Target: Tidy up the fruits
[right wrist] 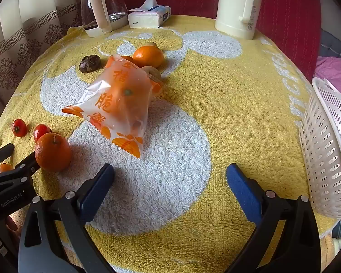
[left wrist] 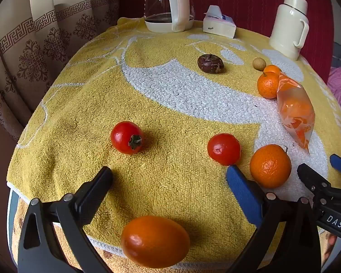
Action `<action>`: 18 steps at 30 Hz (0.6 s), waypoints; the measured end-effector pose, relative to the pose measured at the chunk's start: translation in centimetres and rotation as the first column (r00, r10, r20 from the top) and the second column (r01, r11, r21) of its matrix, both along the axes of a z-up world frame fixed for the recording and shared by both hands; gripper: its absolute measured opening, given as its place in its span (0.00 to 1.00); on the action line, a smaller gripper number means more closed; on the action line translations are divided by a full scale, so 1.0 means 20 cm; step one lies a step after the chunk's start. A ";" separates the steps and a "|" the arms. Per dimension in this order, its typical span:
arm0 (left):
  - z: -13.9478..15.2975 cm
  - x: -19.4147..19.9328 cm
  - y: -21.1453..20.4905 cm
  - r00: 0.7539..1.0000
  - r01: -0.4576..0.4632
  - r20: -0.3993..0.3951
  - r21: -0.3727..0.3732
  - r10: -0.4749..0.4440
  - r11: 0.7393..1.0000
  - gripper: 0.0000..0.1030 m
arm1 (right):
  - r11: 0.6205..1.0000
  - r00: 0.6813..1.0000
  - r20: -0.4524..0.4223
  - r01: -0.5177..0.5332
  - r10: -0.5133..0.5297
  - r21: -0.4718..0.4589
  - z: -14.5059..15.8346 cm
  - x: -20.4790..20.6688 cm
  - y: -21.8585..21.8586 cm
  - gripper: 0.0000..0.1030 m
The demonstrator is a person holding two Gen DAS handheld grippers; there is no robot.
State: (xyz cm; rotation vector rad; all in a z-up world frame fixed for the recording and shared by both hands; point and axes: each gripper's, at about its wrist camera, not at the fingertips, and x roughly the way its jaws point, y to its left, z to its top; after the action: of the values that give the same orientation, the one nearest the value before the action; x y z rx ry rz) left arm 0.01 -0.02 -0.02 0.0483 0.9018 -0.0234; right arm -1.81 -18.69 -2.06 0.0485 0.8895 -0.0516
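Observation:
My left gripper (left wrist: 169, 173) is open and empty above the yellow towel (left wrist: 170, 191). An oval orange kumquat (left wrist: 155, 241) lies between its arms, near the front edge. Two red tomatoes (left wrist: 126, 137) (left wrist: 224, 149) lie just ahead, and a mandarin (left wrist: 270, 165) sits beside the right finger. My right gripper (right wrist: 170, 170) is open and empty over a white patch. A bagged orange (right wrist: 119, 104) lies ahead of it, with a mandarin (right wrist: 52, 152) at the left. A white basket (right wrist: 329, 150) stands at the right.
At the back stand a glass kettle (left wrist: 168, 4), a tissue pack (left wrist: 219, 22) and a cream thermos (left wrist: 289, 25). A dark brown fruit (left wrist: 210, 63), a small yellowish fruit (left wrist: 259, 64) and two more mandarins (left wrist: 267, 84) lie mid-table. Curtains hang left.

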 end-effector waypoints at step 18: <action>0.00 0.01 0.04 1.000 0.001 -0.001 0.001 -0.001 1.000 0.95 | 1.000 1.000 0.000 0.000 0.000 -0.003 0.00 0.00 -0.01 0.97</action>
State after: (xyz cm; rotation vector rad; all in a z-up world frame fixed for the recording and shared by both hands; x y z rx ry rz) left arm 0.24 0.69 0.08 0.0493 0.9025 -0.0240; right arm -1.82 -18.81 -2.00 0.0456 0.8891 -0.0531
